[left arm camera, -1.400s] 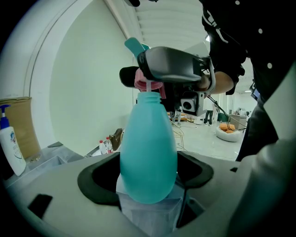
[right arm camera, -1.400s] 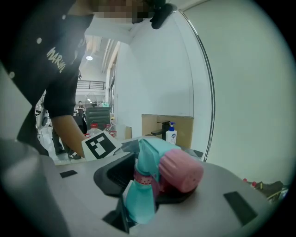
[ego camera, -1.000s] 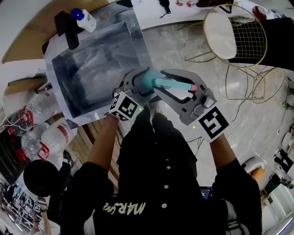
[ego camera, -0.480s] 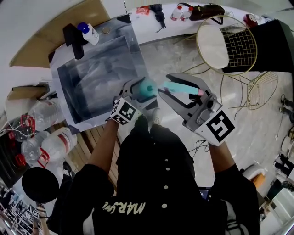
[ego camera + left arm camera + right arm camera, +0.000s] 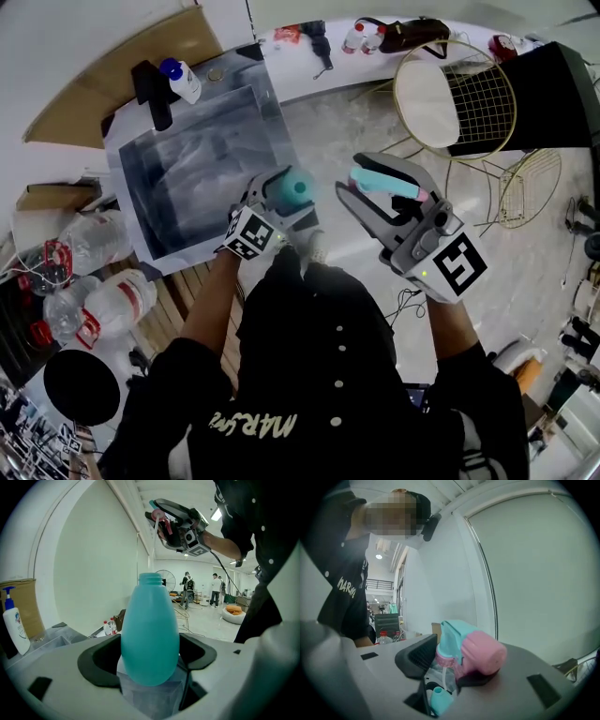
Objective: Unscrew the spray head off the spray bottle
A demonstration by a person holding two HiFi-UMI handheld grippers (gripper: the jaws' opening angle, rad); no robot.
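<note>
The teal spray bottle [image 5: 298,187] has a bare, open neck and sits between the jaws of my left gripper [image 5: 284,194], which is shut on its body. In the left gripper view the bottle [image 5: 150,630] stands upright with its threaded mouth uncovered. My right gripper [image 5: 364,190] is shut on the teal and pink spray head [image 5: 382,180], held apart to the right of the bottle. Its dip tube [image 5: 155,527] hangs free. The right gripper view shows the spray head [image 5: 471,651] clamped between the pads, with the bottle neck [image 5: 438,700] below.
A grey tray [image 5: 187,178] lies on the table ahead-left, with a white blue-capped pump bottle [image 5: 180,80] behind it. Plastic water bottles [image 5: 94,234] lie at the left. A gold wire chair [image 5: 459,94] stands at the right on the marble floor.
The right gripper has drawn the spray head off the bottle and moved it right and upward, so a gap has opened between head and neck. The left gripper and bottle stayed put.
</note>
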